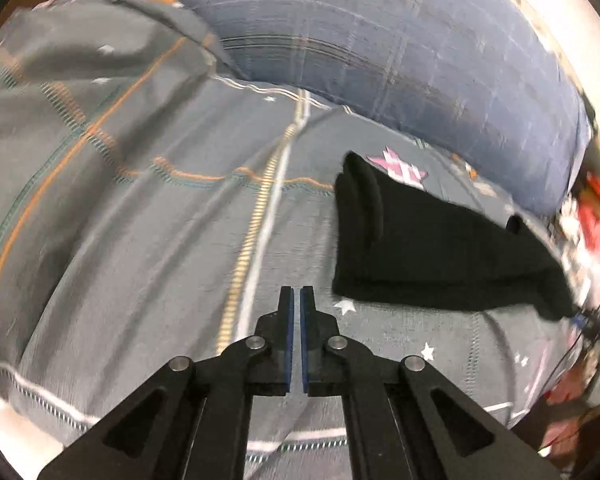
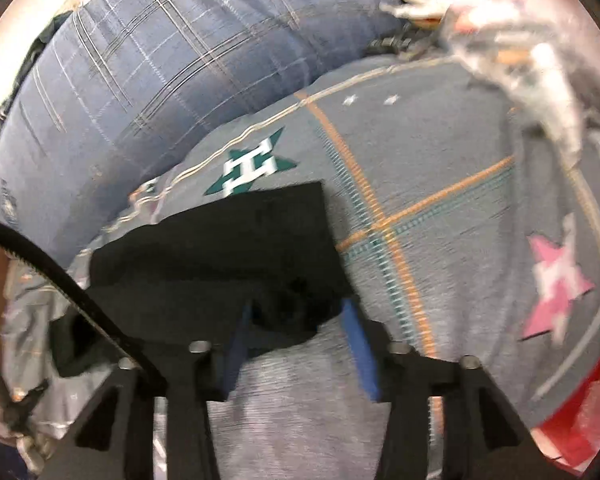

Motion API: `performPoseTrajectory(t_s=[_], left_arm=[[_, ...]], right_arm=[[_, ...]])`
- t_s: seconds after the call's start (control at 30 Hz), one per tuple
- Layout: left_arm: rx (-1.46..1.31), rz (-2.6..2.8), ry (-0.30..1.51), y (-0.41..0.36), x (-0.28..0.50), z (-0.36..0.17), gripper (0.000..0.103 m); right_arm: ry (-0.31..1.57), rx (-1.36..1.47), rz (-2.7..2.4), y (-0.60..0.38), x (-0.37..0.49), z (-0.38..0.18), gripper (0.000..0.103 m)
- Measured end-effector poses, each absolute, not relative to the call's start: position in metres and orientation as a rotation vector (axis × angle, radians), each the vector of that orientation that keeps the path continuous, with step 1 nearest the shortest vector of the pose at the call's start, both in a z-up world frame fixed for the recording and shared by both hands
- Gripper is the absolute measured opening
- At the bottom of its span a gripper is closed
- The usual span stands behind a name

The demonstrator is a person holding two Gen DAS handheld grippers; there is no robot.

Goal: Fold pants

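Observation:
The black pants [image 1: 428, 248] lie folded in a compact bundle on the grey star-patterned bedsheet [image 1: 160, 220], to the right of my left gripper [image 1: 296, 294]. The left gripper is shut and empty, hovering over bare sheet, apart from the pants. In the right wrist view the pants [image 2: 236, 256] lie just ahead of my right gripper [image 2: 296, 312]. Its jaws stand wide apart, and the near edge of the pants lies between the blue pads [image 2: 360, 344]. The view is blurred, so I cannot tell whether they touch.
A blue plaid pillow [image 1: 400, 52] lies along the far side of the bed and also shows in the right wrist view [image 2: 148, 60]. Red and clear plastic clutter [image 2: 520, 28] sits at the bed's right end. A dark strap [image 2: 60, 276] crosses the right view's left side.

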State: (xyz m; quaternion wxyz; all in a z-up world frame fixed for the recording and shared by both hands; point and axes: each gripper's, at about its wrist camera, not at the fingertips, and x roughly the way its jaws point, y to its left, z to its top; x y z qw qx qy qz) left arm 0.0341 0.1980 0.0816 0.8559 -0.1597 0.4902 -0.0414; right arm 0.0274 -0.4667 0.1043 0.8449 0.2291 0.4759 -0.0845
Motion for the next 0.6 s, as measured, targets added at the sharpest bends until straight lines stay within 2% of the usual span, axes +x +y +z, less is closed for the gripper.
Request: performPoseTrajectory(t_s=[0.1,0.17,0.23,0.43,0.6], left_arm=[[-0.355,-0.092,1.009,0.197,0.035,0.093,0.006],[-0.346,-0.130,0.990,0.187,0.038,0.102,0.013],[-0.309,-0.178,0.978,0.165,0.049,0.111,0.027],[-0.155,-0.224,0.984,0.096,0.099,0.116,0.035],[0.027,-0.136,1.077,0.064,0.134,0.079,0.036]], right_arm=[[0.952,0.387,-0.231,-0.460,0.023,0.125,0.054],[0.909,0.359,-0.240,-0.454,0.023,0.139,0.054],[0.871,0.374,-0.218,-0.448,0.027,0.150,0.054],[0.862,0.392,-0.080,-0.397,0.078,0.155,0.054],[0.949,0.279,0.018,-0.328,0.127,0.131,0.051]])
